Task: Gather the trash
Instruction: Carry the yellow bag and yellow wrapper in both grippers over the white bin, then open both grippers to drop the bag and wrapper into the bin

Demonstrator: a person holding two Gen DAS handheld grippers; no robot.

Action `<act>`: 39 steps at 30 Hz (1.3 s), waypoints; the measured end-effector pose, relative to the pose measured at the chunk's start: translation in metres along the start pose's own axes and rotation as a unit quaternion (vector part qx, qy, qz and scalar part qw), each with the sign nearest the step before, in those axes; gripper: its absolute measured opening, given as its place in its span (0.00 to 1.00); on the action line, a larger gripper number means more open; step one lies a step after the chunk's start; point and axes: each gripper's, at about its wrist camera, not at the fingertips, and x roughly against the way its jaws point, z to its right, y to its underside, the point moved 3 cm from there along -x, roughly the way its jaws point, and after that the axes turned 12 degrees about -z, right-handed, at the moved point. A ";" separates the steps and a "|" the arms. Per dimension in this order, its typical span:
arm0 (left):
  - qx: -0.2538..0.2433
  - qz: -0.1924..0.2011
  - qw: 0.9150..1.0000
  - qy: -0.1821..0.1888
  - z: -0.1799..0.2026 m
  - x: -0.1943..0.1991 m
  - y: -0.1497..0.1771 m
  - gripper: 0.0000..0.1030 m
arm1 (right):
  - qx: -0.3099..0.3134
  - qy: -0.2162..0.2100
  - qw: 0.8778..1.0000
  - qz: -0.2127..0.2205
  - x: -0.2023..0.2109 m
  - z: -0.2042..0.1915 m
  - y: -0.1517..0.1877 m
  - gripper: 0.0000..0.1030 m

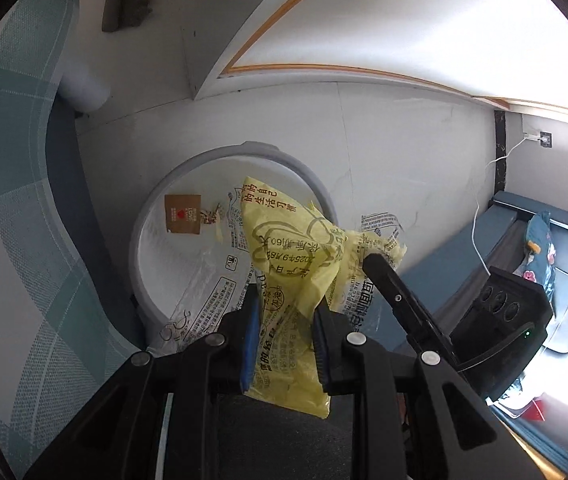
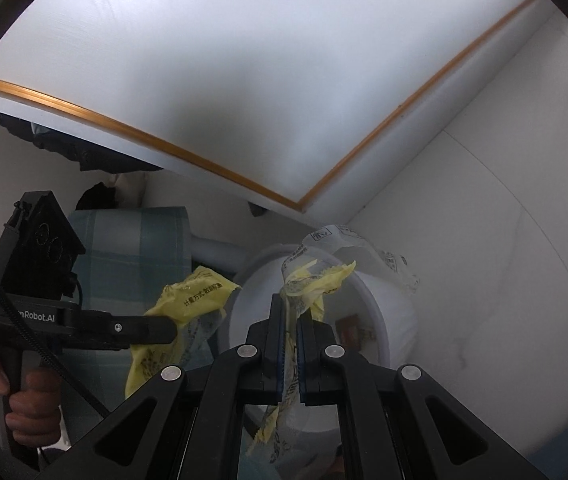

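Both the left gripper (image 1: 284,344) and right gripper (image 2: 291,344) pinch crumpled yellow wrappers (image 1: 292,248) above the white bin (image 1: 172,248), ready for dropping.

Both wrist views angled steeply down along own fingers, close above white bin (image 1: 326,192) (image 2: 384,320), shared from opposite sides
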 end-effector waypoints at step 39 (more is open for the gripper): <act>-0.035 0.046 0.996 -0.068 0.004 0.013 0.009 0.65 | -0.022 0.016 1.000 0.000 0.037 0.009 0.022 0.36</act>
